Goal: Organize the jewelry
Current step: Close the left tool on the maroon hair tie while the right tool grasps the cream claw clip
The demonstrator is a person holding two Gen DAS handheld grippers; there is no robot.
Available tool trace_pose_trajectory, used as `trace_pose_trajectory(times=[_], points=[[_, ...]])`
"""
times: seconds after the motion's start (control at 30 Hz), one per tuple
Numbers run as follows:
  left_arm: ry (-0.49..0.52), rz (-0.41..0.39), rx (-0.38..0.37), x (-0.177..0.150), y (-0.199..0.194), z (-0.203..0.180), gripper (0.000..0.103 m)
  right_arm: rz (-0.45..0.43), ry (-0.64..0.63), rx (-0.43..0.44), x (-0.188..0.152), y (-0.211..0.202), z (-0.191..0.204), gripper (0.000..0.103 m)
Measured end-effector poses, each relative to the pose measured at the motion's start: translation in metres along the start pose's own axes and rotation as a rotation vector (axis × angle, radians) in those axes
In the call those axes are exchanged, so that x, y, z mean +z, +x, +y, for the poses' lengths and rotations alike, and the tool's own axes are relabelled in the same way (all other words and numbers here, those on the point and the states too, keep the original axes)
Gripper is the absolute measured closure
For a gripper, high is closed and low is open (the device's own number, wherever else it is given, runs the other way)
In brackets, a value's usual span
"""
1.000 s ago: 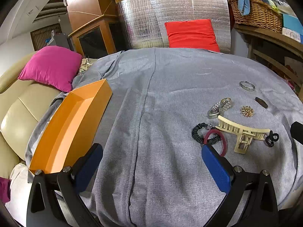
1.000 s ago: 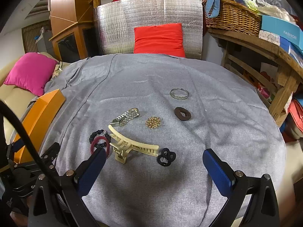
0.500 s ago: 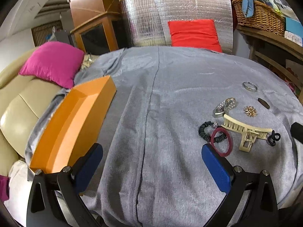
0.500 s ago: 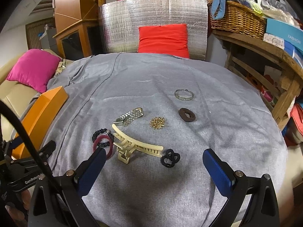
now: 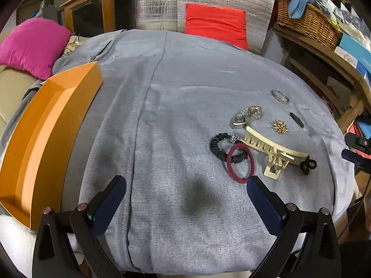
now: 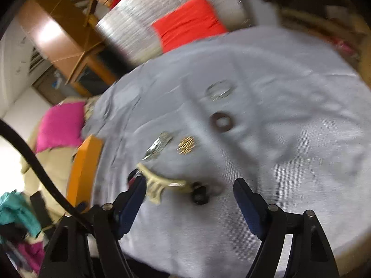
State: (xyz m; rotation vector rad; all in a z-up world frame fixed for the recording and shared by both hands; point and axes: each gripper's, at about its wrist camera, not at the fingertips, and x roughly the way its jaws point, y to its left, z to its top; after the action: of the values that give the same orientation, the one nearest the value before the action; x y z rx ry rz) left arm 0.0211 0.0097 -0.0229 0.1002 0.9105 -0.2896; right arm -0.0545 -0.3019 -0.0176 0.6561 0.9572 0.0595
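On the grey cloth (image 5: 176, 106) lie a cream hair claw (image 5: 273, 150), a red hair tie (image 5: 251, 164), a black scrunchie (image 5: 214, 146), a silver watch (image 5: 245, 115), a gold brooch (image 5: 280, 127), a silver bangle (image 5: 280, 96) and a small black tie (image 5: 308, 165). My left gripper (image 5: 185, 185) hangs open over bare cloth, left of the red tie. The blurred right wrist view shows my right gripper (image 6: 189, 184) open, with its jaws closing. The claw (image 6: 160, 183) and the black tie (image 6: 199, 194) lie between its fingers, untouched. The orange tray (image 5: 46, 139) sits at the left edge.
A pink cushion (image 5: 32, 44) and a beige sofa are beyond the tray. A red cushion (image 5: 215, 25) leans on a silver foil panel (image 5: 162, 2) at the back. A wooden shelf with a wicker basket (image 5: 308, 25) stands on the right. A brown ring (image 6: 222, 121) lies farther out.
The right gripper has rolled, moved down toward the claw and black tie, and its jaws have narrowed. The left gripper has tipped downward, closer to the cloth.
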Motion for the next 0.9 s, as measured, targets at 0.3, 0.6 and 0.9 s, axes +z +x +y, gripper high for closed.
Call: trace_pose_trajectory(times=[0.3,0.6,0.9], points=[[0.021,0.052,-0.002,-0.008,0.007,0.004,0.024,0.124,-0.511,-0.02,-0.013,0.053,0.075,0.02],[-0.055,0.113,-0.26,0.005,0.024,0.013,0.033,0.202,-0.672,-0.04,-0.02,0.093,0.077,0.018],[0.084,0.201,-0.27,0.031,0.063,-0.017,0.033,0.252,-0.783,-0.067,-0.025,0.123,0.076,0.018]])
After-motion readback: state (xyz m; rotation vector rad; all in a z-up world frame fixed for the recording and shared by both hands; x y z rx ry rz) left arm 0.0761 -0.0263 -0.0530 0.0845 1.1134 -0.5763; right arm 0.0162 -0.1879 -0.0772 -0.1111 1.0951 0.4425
